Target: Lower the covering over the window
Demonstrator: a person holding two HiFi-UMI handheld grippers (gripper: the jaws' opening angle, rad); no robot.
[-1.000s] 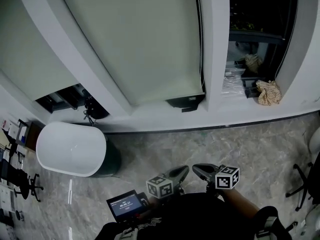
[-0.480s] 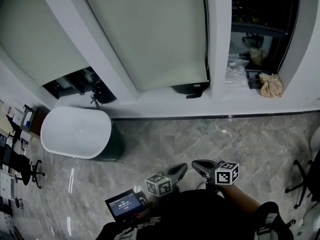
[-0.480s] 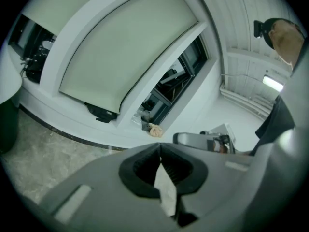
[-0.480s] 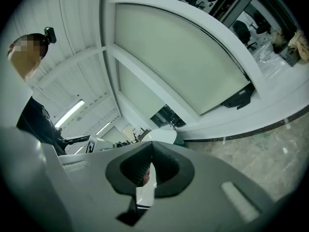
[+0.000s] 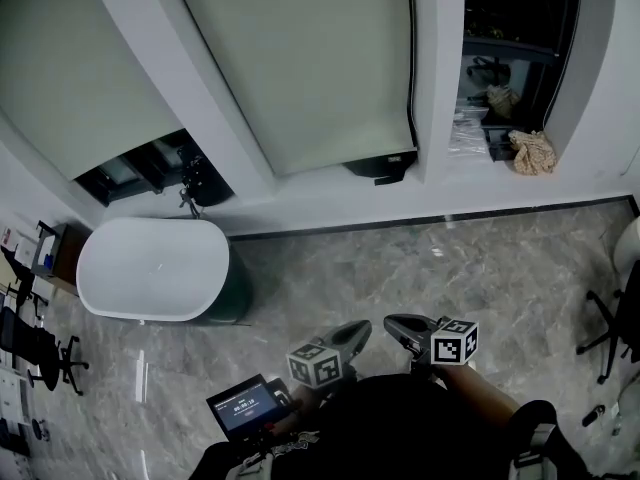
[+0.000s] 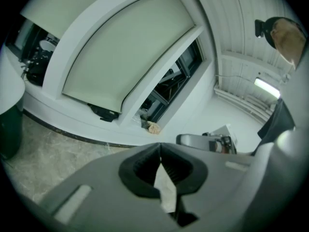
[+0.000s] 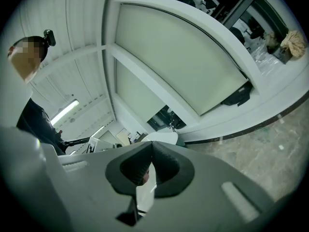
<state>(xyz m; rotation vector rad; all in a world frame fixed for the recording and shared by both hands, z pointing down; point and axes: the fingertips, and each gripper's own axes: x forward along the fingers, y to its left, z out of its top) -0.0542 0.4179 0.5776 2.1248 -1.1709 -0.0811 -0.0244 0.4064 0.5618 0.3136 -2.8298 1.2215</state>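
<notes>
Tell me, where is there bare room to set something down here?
The marble floor between the white oval table and the sill is bare, as is the sill's front below the middle blind. The right window is crowded: crumpled cloth, plastic wrapping.

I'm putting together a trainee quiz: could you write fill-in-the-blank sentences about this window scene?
The left gripper and right gripper both have their jaws ____.
The white oval table stands at the head view's ____ side.
The crumpled beige cloth lies at the uncovered window, the ____ one of three.
Missing: shut; left; right.
</notes>
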